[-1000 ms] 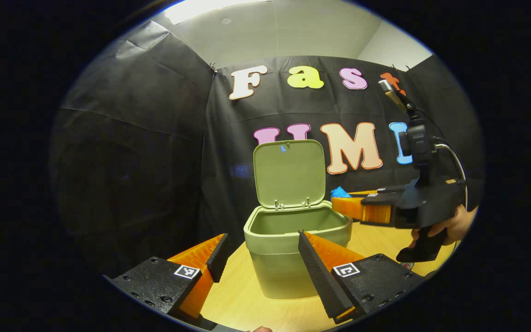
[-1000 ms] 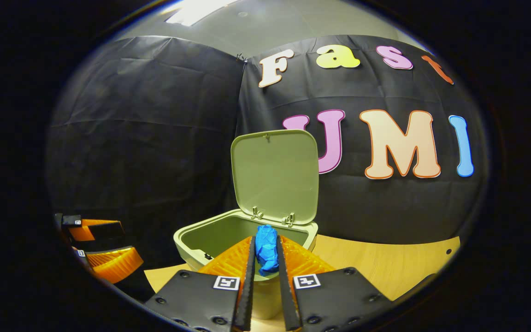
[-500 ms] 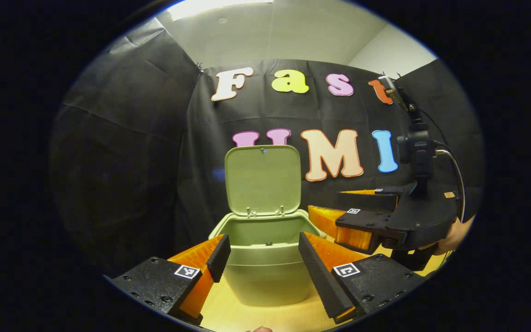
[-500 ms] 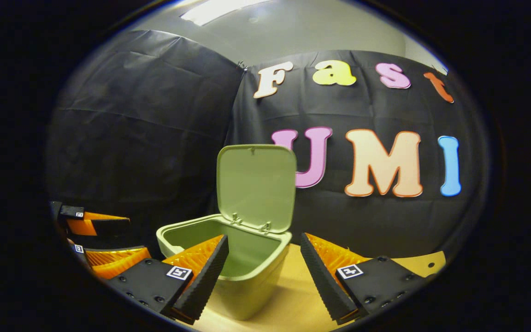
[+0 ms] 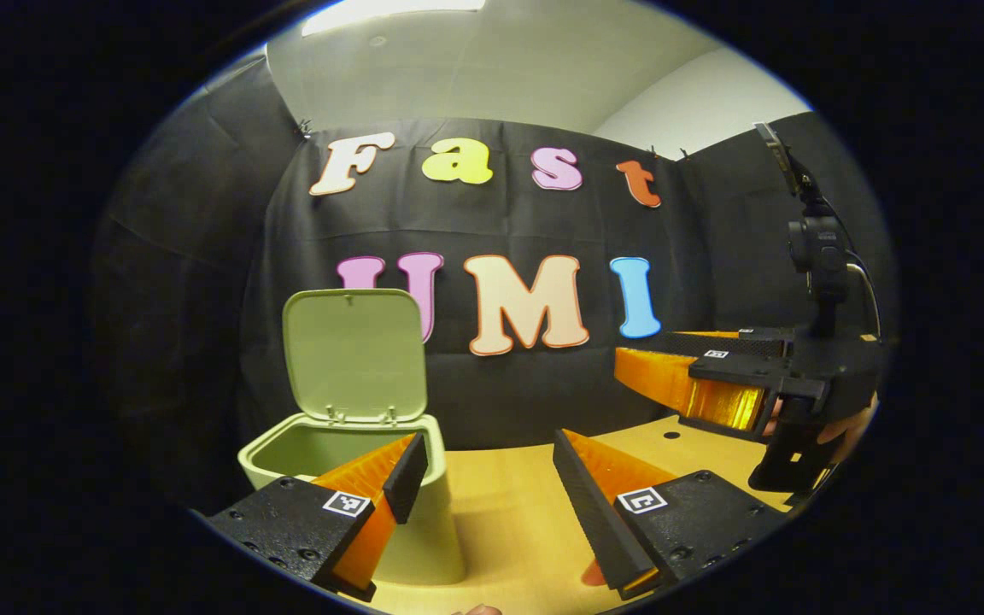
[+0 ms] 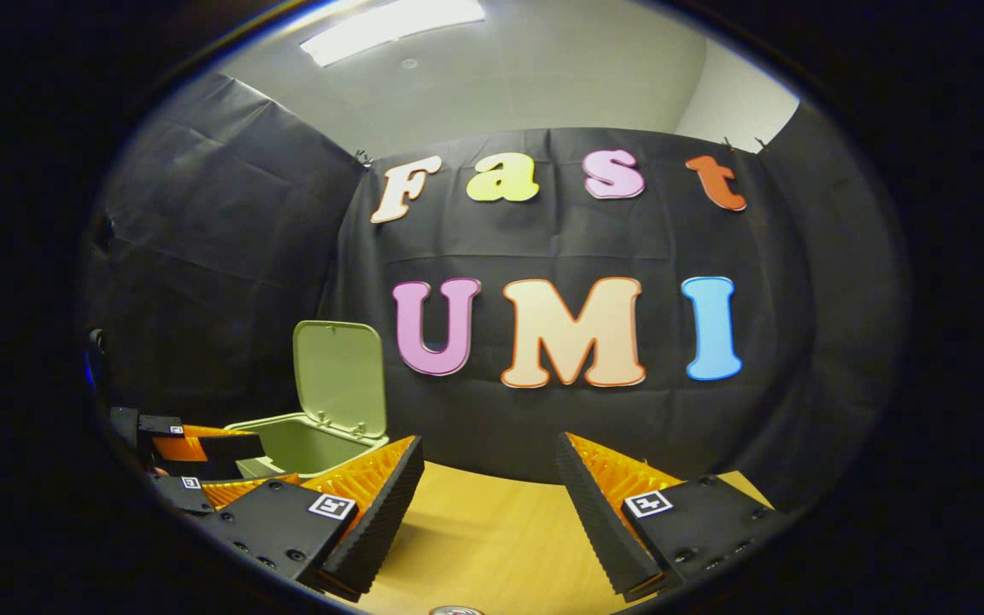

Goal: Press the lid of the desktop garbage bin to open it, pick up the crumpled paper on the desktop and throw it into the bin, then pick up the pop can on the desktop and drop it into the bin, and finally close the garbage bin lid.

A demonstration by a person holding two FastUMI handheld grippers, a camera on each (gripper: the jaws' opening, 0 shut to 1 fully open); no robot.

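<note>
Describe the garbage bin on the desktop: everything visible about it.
The garbage bin is a small, pale green tub that looks like smooth plastic, with rounded corners and walls narrowing downward. Its lid stands open, nearly upright, joined to the back rim by two small hinges. It sits upright on the wooden desktop before the black wall. The bit of interior in view looks bare; the bottom is hidden. The left gripper hangs open near it, seemingly not touching.
</note>
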